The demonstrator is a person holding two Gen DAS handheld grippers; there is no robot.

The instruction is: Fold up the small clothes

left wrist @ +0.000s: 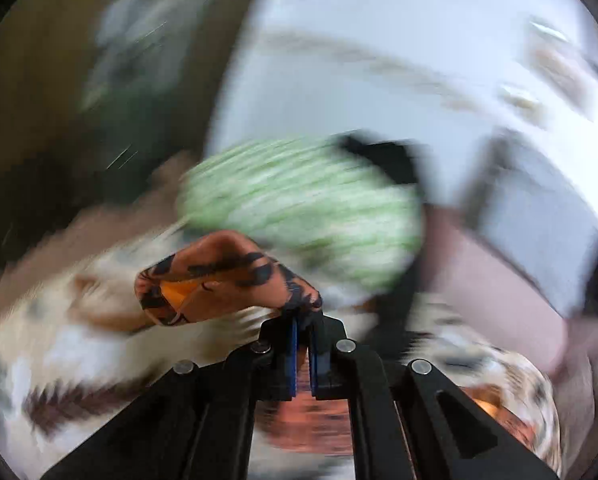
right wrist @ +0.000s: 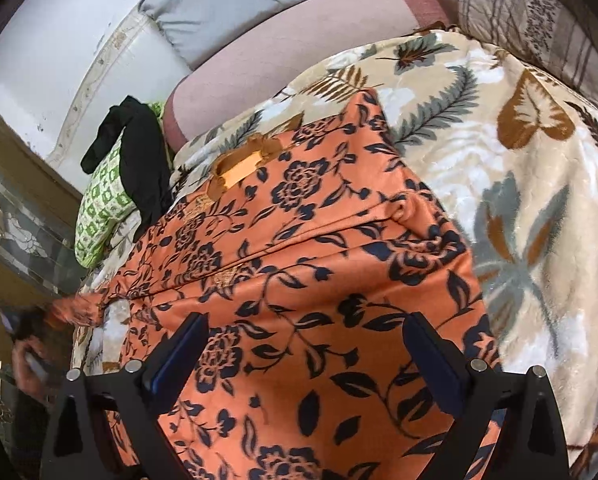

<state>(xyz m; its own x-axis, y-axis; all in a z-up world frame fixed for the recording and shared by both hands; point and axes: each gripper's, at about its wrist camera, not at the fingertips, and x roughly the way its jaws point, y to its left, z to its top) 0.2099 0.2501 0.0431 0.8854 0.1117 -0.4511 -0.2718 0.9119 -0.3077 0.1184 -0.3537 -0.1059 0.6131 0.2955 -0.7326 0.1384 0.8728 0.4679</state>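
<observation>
On the bed, over a leaf-print blanket (right wrist: 499,152), I see the orange floral garment (right wrist: 299,260) spread flat. At the left edge of my right wrist view a green-and-white patterned cloth (right wrist: 99,208) lies with a black garment (right wrist: 143,160) draped across it. My left gripper (left wrist: 304,316) is clamped shut on a bunched corner of the orange garment, lifted off the blanket; everything behind it is blurred. Further right, my right gripper (right wrist: 307,356) hovers above the garment's middle with its jaws wide apart, nothing between them. A quilted pillow (right wrist: 531,20) sits at the far right.
</observation>
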